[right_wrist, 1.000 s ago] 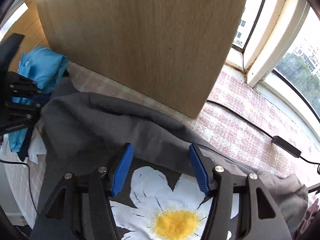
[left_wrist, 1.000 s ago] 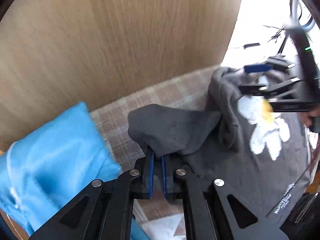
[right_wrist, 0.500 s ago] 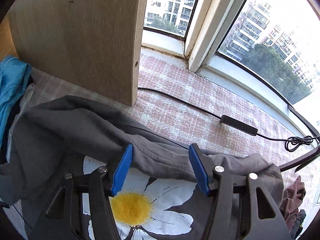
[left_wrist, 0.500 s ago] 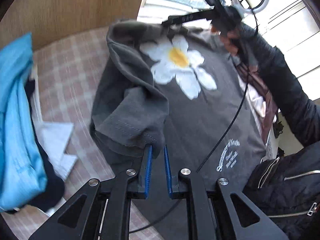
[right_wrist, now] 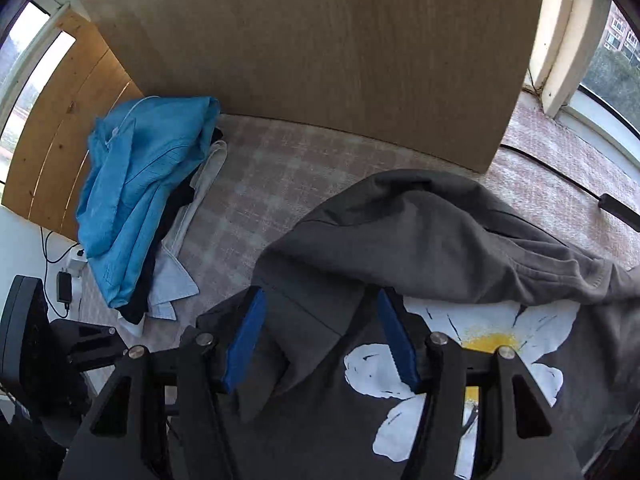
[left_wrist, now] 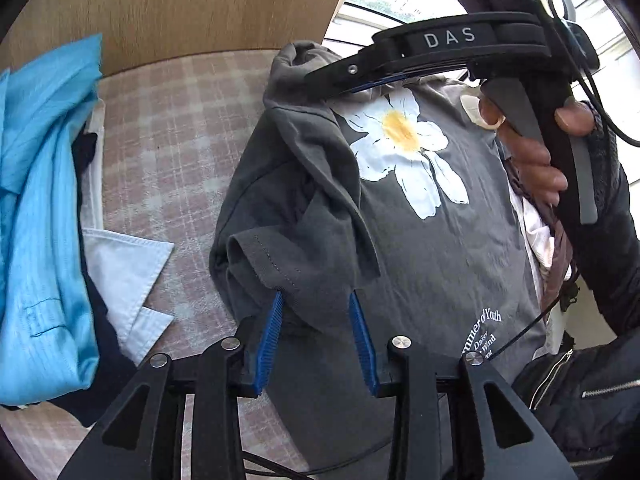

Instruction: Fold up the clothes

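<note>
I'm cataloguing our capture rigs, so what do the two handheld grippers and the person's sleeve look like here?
Both the left gripper and the right gripper are black, with triangular cutouts, silver screws and ribbed blue pads. The right one carries white "DAS" lettering, a grey trigger and black cables. The sleeve is black; a zipped black jacket shows below.

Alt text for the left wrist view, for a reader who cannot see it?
The left gripper, jaws opening, straddles a folded-over sleeve of a grey daisy-print T-shirt on a checked cloth. The right gripper hovers over the collar; blue clothes lie left.
</note>
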### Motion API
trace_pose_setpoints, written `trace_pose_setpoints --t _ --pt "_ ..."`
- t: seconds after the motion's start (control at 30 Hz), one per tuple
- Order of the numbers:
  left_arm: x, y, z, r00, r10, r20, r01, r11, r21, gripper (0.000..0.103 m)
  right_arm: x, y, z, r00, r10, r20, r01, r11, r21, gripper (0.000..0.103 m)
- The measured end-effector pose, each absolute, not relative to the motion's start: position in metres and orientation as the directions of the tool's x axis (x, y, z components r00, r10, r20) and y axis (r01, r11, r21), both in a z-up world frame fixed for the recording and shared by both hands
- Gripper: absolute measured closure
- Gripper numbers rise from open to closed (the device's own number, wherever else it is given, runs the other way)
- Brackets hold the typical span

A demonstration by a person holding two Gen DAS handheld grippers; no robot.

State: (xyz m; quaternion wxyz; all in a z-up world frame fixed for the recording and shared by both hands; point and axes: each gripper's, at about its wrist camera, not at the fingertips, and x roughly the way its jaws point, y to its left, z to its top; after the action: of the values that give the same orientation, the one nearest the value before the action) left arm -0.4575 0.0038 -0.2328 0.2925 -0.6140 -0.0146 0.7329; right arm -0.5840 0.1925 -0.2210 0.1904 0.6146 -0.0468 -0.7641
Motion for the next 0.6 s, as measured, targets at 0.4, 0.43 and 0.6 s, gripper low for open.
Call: trace_pose_setpoints --t 0.4,0.43,0.6 --pt "-0.427 0.019 -0.211 -0.057 0.515 -0.855 -0.465 -0.772 -0.434 0.100 -0.574 0.196 -0.248 -0.196 -0.242 -0.950 0.257 -0.948 0.188 0.097" --pt "-0.416 0.024 -0.206 -0.022 0.539 -0.842 -0.497 -0.737 -0.459 0.094 -0.570 0.210 -0.243 -0.207 -0.275 -0.939 0.232 -0.946 0.226 0.097" --pt "-0.405 0.028 -0.206 -0.037 0.443 -0.896 -0.546 -0.760 -0.353 0.079 -0.558 0.274 -0.242 -0.239 -0.157 -0.958 0.079 -0.987 0.142 0.089"
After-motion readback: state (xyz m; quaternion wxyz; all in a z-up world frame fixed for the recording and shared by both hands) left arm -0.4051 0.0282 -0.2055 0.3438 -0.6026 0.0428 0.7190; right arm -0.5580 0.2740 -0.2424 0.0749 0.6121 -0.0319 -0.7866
